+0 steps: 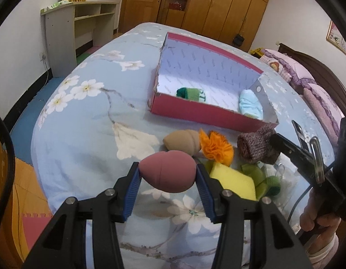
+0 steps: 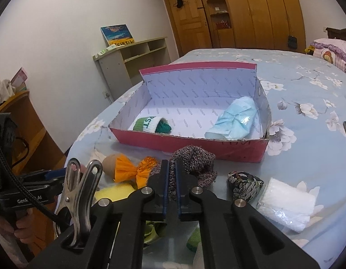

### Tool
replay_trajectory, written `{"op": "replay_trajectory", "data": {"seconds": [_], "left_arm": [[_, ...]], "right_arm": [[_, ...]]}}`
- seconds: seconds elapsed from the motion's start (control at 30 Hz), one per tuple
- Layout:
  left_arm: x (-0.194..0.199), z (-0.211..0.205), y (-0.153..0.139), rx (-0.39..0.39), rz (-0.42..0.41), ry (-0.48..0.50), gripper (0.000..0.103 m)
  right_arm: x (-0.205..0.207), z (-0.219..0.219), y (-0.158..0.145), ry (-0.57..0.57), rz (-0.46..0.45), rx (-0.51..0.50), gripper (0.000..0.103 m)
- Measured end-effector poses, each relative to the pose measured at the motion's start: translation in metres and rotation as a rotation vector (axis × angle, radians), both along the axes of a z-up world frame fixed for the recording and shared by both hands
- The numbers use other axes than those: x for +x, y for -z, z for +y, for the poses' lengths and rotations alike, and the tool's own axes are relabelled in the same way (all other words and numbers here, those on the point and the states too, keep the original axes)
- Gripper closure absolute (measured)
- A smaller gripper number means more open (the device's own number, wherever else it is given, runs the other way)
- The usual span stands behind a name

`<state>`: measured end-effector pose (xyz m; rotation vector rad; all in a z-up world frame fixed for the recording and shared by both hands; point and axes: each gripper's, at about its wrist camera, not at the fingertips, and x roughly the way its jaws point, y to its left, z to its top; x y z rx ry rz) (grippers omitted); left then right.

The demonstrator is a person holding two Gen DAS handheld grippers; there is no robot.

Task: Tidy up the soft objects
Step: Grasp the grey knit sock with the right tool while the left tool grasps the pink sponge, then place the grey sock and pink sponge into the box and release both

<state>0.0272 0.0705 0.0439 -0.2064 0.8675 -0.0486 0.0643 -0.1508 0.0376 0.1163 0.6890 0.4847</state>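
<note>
bed (image 1: 87, 121): floral blue cover, carries the box and the loose pile of soft things
step in hand: both grippers carry a soft item toward the box; I judge the lift should clear the near red wall before either one lets go
red shoebox (image 2: 240, 150): open top, white lining, lies just beyond the pile; near wall faces both grippers
box contents: pale blue bundle (image 2: 235, 118) against the right wall, green-and-white rolled sock (image 2: 151, 124) at the left, floor between them bare
advice: drop into that bare middle so nothing lands on the two already inside
right gripper (image 2: 171, 179): jaws pressed together on a fold of the grey-brown knitted sock (image 2: 195, 159), which sags ahead of the pads; a thin pinch, so move without jerks
left gripper (image 1: 168, 174): jaws partway apart, clamped on the dusky pink rolled sock (image 1: 167, 172) across its width, above the cover
pile left: tan roll (image 1: 180, 140), orange frill (image 1: 215, 148), yellow sponge (image 1: 233, 179), patterned pouch (image 2: 242, 183), white wrapped pack (image 2: 287, 204)
</note>
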Motion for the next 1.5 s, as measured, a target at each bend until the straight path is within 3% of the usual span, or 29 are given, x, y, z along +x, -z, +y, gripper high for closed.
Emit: {"op": "replay_trajectory", "data": {"seconds": [0.7, 1.0, 1.5], "left_arm": [[0.022, -0.028, -0.024, 0.025, -0.068, 0.08, 0.052], [0.047, -0.036, -0.037, 0.063, -0.097, 0.101, 0.052], [0.112, -0.034, -0.044, 0.061, -0.115, 0.08, 0.052]], "right_arm": [[-0.001, -0.004, -0.033, -0.007, -0.076, 0.001, 0.098], [0.013, 0.003, -0.043, -0.013, -0.1, -0.023, 0.098], [0.045, 0.008, -0.043, 0.003, -0.107, -0.032, 0.098]]}}
